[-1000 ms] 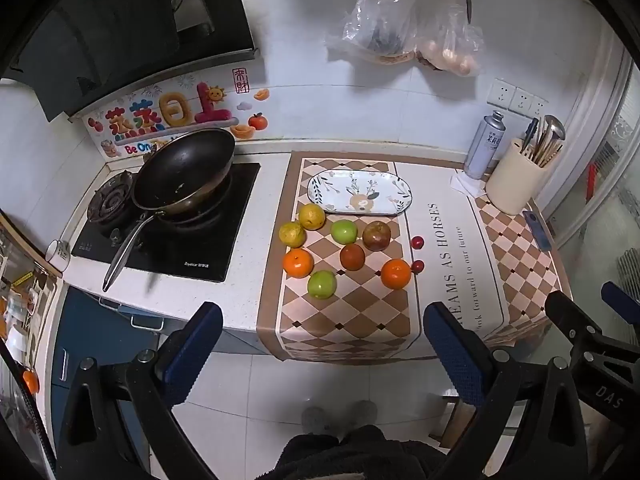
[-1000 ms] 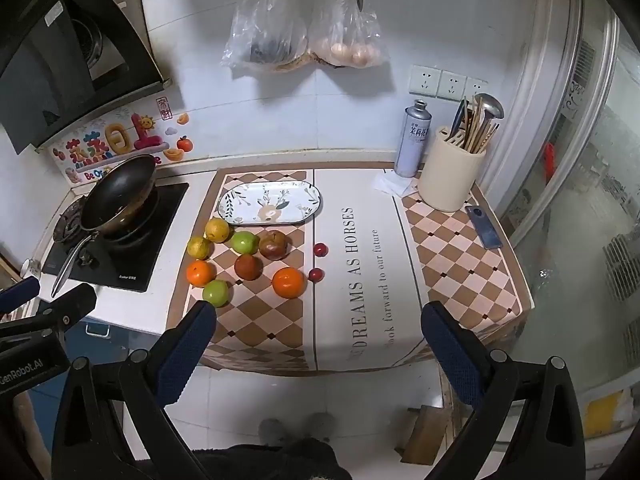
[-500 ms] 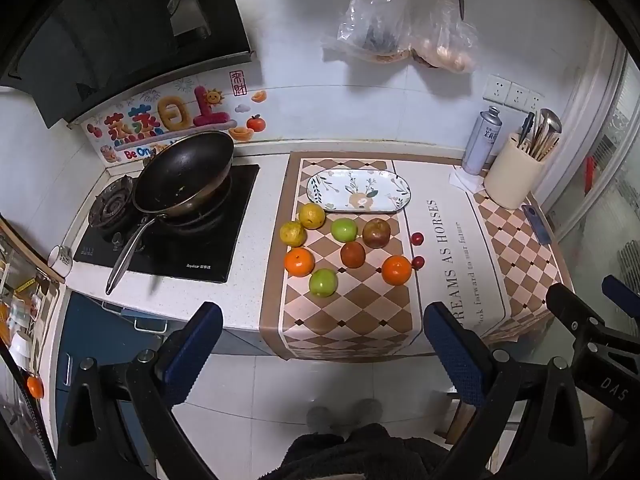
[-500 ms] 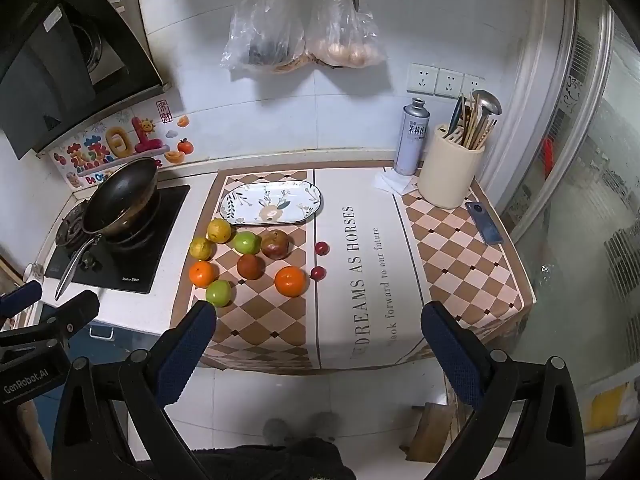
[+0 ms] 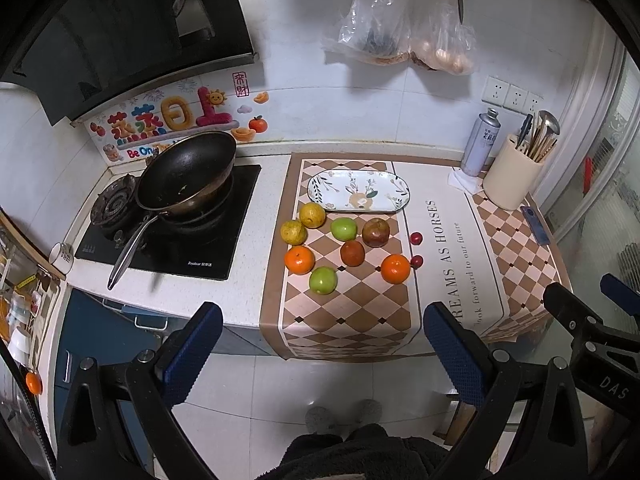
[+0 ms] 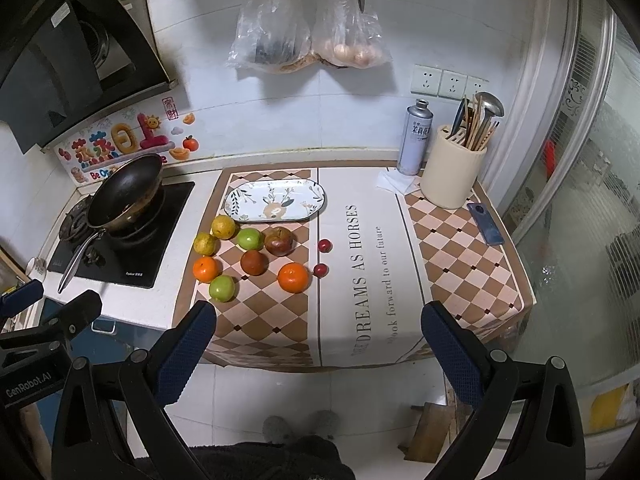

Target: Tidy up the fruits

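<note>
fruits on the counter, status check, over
Left tongs and right tongs open, empty, short of the counter. Fruits loose on the checkered mat; plate bare. Nothing in the way.

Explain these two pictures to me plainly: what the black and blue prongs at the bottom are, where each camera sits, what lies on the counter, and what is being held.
The prongs are two hand-held grippers, one per hand, each carrying a fisheye camera looking along its fingers. One picture comes from the left gripper, the other from the right gripper. Both stand open, short of the counter, holding nothing. On the checked mat lie two oranges, two green apples, two yellow citrus fruits, two brownish-red fruits and two small red ones, in front of an empty oval plate. A wok sits on the stove.
</note>
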### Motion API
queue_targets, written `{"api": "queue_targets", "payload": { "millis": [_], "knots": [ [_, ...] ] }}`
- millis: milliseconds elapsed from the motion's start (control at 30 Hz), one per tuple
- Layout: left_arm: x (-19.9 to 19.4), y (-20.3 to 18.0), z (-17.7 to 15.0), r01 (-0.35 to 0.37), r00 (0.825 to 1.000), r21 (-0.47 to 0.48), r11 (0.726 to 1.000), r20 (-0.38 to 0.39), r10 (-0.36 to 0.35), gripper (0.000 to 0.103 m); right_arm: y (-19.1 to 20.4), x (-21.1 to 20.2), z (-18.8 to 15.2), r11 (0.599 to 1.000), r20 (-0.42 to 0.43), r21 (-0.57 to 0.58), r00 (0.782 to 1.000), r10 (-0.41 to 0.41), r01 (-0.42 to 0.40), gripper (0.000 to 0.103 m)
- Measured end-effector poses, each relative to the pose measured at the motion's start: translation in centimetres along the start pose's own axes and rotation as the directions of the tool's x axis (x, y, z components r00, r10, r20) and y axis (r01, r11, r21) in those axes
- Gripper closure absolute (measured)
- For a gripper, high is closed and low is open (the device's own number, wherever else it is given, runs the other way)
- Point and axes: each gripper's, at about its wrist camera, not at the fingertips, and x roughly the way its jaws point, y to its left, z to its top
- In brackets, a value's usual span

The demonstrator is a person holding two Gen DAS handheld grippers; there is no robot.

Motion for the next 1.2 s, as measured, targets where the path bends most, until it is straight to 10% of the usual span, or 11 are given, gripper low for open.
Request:
{"api": "queue_targets", "payload": {
  "millis": [1200],
  "knots": [
    [-3.0,1.1,-1.2,0.008,1.000,-0.002,1.000,0.008,-0.008,0.000,0.6,-1.4,-0.8,1.000,0.007,0.003,1.000,0.009,-0.009,0.000]
  ]
}}
